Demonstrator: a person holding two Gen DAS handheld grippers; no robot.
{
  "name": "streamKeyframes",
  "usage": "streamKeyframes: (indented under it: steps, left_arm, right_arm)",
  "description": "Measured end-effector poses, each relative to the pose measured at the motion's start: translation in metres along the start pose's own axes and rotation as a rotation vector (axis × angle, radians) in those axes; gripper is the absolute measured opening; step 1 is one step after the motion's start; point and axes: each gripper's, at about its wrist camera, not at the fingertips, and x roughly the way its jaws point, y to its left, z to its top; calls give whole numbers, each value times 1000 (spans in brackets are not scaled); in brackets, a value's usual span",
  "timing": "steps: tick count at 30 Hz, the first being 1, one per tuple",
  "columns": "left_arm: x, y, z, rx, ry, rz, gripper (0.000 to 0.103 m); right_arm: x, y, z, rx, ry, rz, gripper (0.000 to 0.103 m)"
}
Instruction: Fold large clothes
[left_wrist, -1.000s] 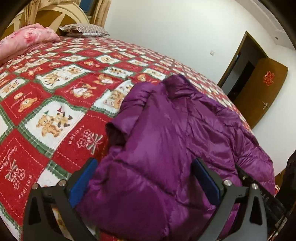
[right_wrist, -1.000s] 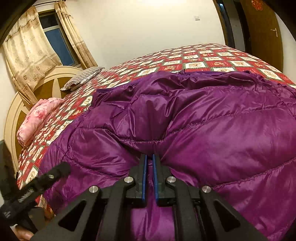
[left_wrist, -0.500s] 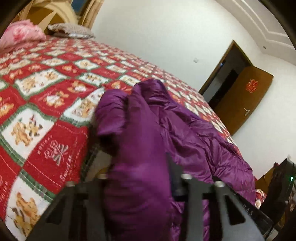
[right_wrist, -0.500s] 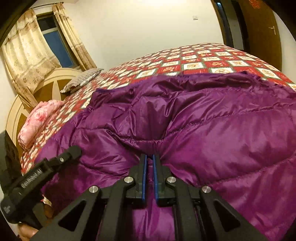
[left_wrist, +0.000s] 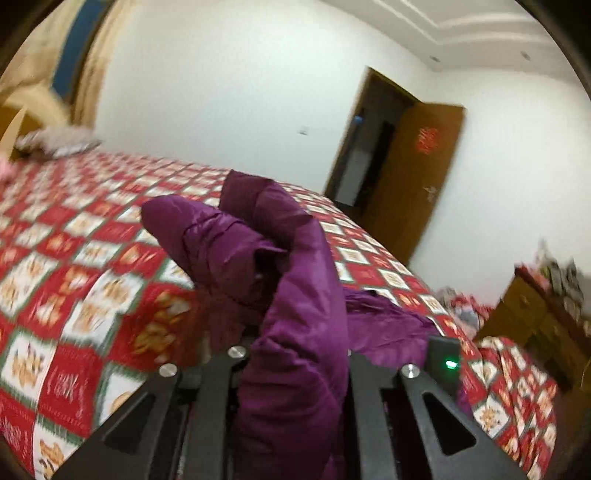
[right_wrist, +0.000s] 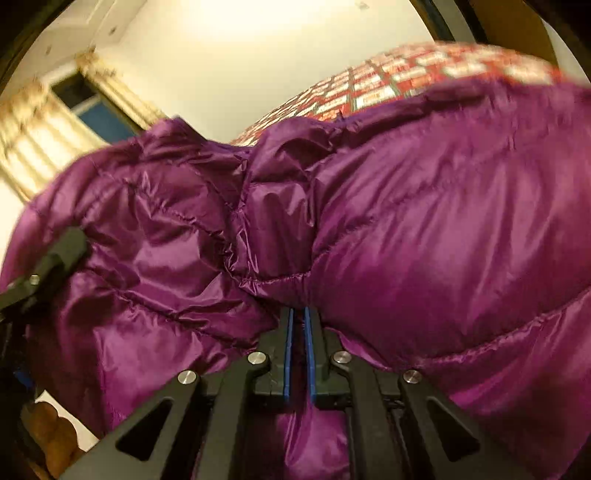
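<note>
A purple puffer jacket (left_wrist: 295, 280) lies on a bed (left_wrist: 74, 295) covered by a red, white and green patchwork quilt. The left gripper (left_wrist: 295, 373) has a thick roll of the jacket's fabric bunched between its fingers, which are closing on it; the padded cloth fills the narrow gap and rises above the bed in a hump, one rounded end pointing toward the pillow (left_wrist: 55, 144) at the head of the bed. The rest of the jacket trails toward the side of the bed nearest the brown door (left_wrist: 413, 177).

The right gripper (right_wrist: 299, 325) has its fingers drawn together to a thin slit, pinching a quilted seam of the jacket (right_wrist: 406, 221), which bulges up around them and hides most of the bed (right_wrist: 406, 74) beyond. The left gripper (right_wrist: 55, 258) shows at the jacket's left side in this view. A curtain (right_wrist: 44, 140) hangs behind the bed.
</note>
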Motion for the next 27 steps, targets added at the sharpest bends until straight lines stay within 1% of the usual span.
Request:
streamKeyframes:
  steps: [3, 4, 6, 10, 13, 15, 18, 21, 24, 27]
  left_arm:
    - [5, -31, 1, 115, 14, 1, 14]
    - [6, -38, 1, 143, 18, 0, 14]
    - [11, -55, 0, 202, 31, -14, 14]
    - [29, -81, -9, 297, 73, -53, 14]
    - [40, -95, -20, 344, 105, -86, 14]
    - [49, -105, -29, 368, 135, -110, 14]
    - [62, -120, -44, 391, 175, -141, 14]
    - [75, -130, -59, 421, 220, -168, 14]
    - [83, -135, -68, 432, 256, -199, 14]
    - [88, -138, -75, 444, 275, -221, 14]
  right_arm:
    - [-6, -10, 10, 68, 58, 63, 4]
    - [-16, -15, 14, 92, 53, 82, 5]
    - [-38, -20, 19, 83, 1, 71, 8]
    - [-95, -45, 25, 77, -113, -7, 8]
    - [-129, -70, 25, 78, -171, -88, 8]
    - [-143, -85, 25, 91, -190, -126, 8]
    - [-159, -107, 22, 129, -208, -158, 8]
    - [-170, -122, 20, 162, -226, -158, 8]
    - [-174, -126, 19, 167, -234, -143, 8]
    - [-179, -128, 26, 171, -238, -86, 8]
